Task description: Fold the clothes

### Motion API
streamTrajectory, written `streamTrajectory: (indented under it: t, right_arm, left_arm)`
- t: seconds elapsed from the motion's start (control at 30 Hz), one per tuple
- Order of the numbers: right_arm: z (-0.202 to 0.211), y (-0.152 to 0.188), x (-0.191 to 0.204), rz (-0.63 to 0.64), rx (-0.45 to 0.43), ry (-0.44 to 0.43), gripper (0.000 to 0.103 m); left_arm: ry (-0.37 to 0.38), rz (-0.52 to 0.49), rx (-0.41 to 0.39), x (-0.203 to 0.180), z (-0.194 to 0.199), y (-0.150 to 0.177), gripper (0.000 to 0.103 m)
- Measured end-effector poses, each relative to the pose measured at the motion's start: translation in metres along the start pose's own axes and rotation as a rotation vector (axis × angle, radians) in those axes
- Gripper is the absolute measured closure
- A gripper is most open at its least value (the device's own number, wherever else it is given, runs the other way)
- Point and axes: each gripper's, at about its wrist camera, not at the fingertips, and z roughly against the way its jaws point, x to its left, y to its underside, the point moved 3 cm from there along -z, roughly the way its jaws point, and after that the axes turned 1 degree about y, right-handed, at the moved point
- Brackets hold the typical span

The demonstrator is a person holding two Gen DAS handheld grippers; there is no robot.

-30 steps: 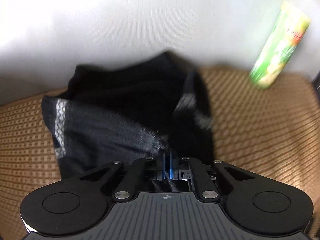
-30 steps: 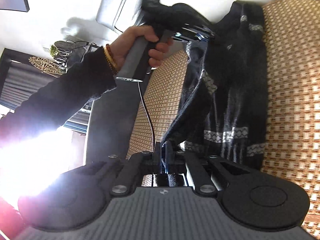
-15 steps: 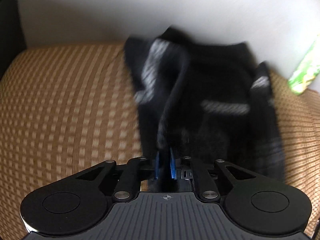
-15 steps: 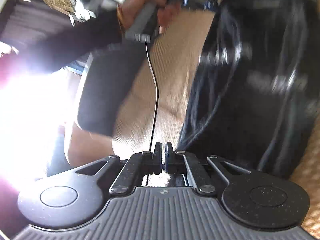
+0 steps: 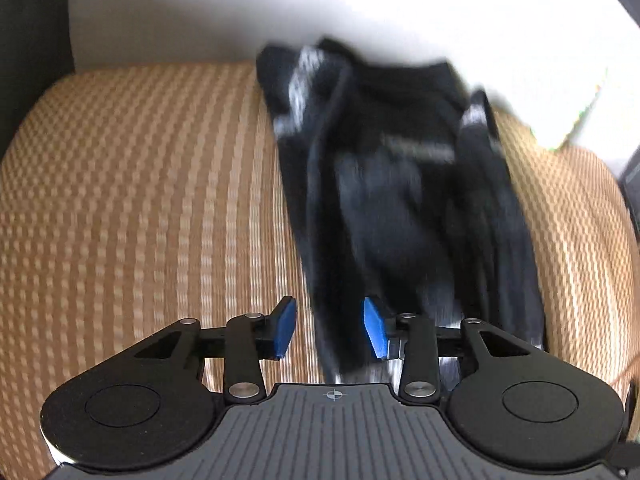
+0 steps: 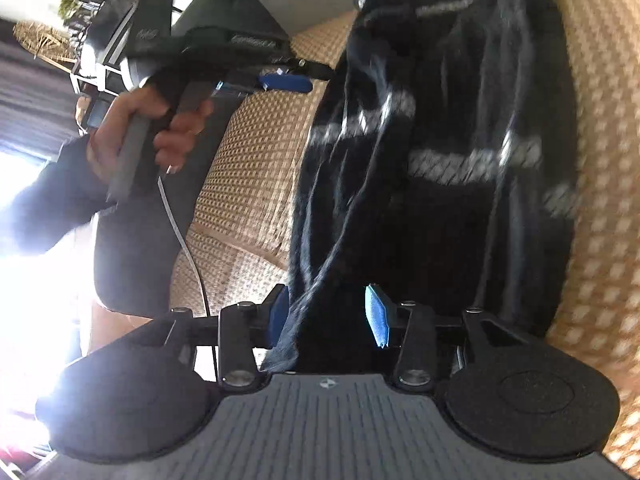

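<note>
Dark garment [image 5: 404, 184] lies between spread fingers [image 5: 285, 328] (both grippers).

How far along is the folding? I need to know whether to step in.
Done: the black garment lies lengthwise on the woven mat, bunched and narrow. In hand: nothing; the left gripper and right gripper are both open, cloth loose between their pads. Left: it looks rumpled, so smoothing and a final fold probably remain.
</note>
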Motion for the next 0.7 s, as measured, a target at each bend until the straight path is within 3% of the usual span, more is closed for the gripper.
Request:
streamTrajectory:
  t: [0.17, 0.2, 0.23, 0.27, 0.5, 0.7]
  right_arm:
    - [-0.029, 0.011, 0.005, -0.009, 0.020, -0.016, 0.055]
    - [-0.034, 0.013, 0.004, -0.012, 0.041, -0.012, 0.060]
    - [-0.039, 0.015, 0.006, -0.006, 0.070, -0.019, 0.091]
    - [-0.039, 0.017, 0.009, 0.008, 0.087, -0.028, 0.098]
    - [0.025, 0.025, 0.053, 0.108, 0.026, -0.007, 0.099]
    - [0.006, 0.055, 0.035, 0.046, 0.114, 0.029, 0.099]
  left_arm:
    - [-0.002, 0.017, 0.025, -0.003, -0.003, 0.019, 0.050]
    - [-0.001, 0.023, 0.021, -0.003, 0.000, 0.020, 0.050]
    - [-0.001, 0.028, 0.017, -0.004, 0.002, 0.020, 0.050]
    - [-0.001, 0.027, 0.010, -0.005, 0.006, 0.020, 0.050]
    - [0.020, -0.026, -0.018, -0.015, 0.030, 0.025, 0.049]
    - [-0.020, -0.047, -0.003, -0.022, 0.008, 0.028, 0.049]
